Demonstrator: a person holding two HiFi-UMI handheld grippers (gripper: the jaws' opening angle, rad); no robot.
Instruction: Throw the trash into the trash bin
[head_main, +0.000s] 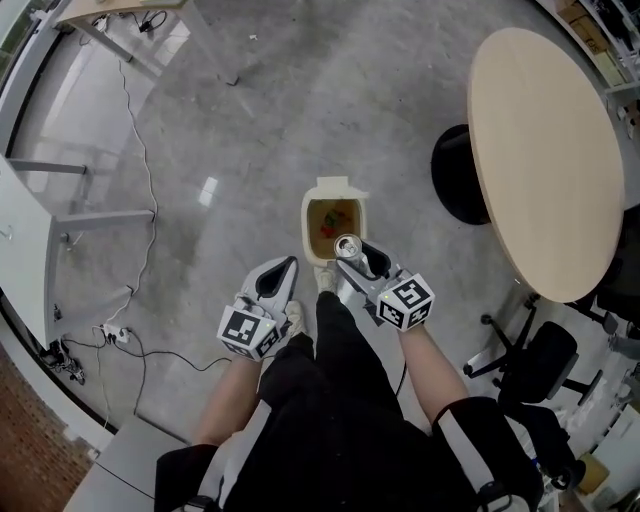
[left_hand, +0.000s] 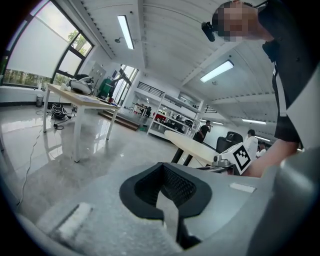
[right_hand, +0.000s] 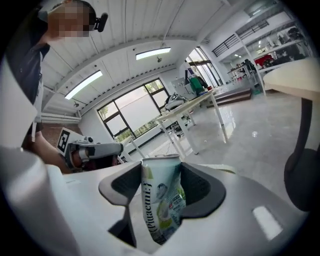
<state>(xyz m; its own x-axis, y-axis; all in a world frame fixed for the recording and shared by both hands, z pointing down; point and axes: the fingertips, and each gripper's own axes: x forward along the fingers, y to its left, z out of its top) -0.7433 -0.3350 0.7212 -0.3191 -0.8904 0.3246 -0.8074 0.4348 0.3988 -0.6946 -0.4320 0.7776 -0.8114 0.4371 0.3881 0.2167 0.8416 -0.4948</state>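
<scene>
A cream trash bin (head_main: 335, 222) stands open on the floor just ahead of the person's feet, with coloured scraps inside. My right gripper (head_main: 352, 253) is shut on a green and white drink can (head_main: 347, 245), which hangs upright at the bin's near rim. In the right gripper view the can (right_hand: 161, 200) sits squeezed between the black pads of the right gripper (right_hand: 161, 175). My left gripper (head_main: 282, 270) hangs left of the bin, above the left shoe. Its jaws meet with nothing in them, as the left gripper view (left_hand: 167, 172) shows.
A round wooden table (head_main: 545, 150) on a black base (head_main: 455, 175) stands to the right, with an office chair (head_main: 535, 365) nearer. Cables and a power strip (head_main: 115, 335) lie on the grey floor at left, beside metal desk legs (head_main: 80, 215).
</scene>
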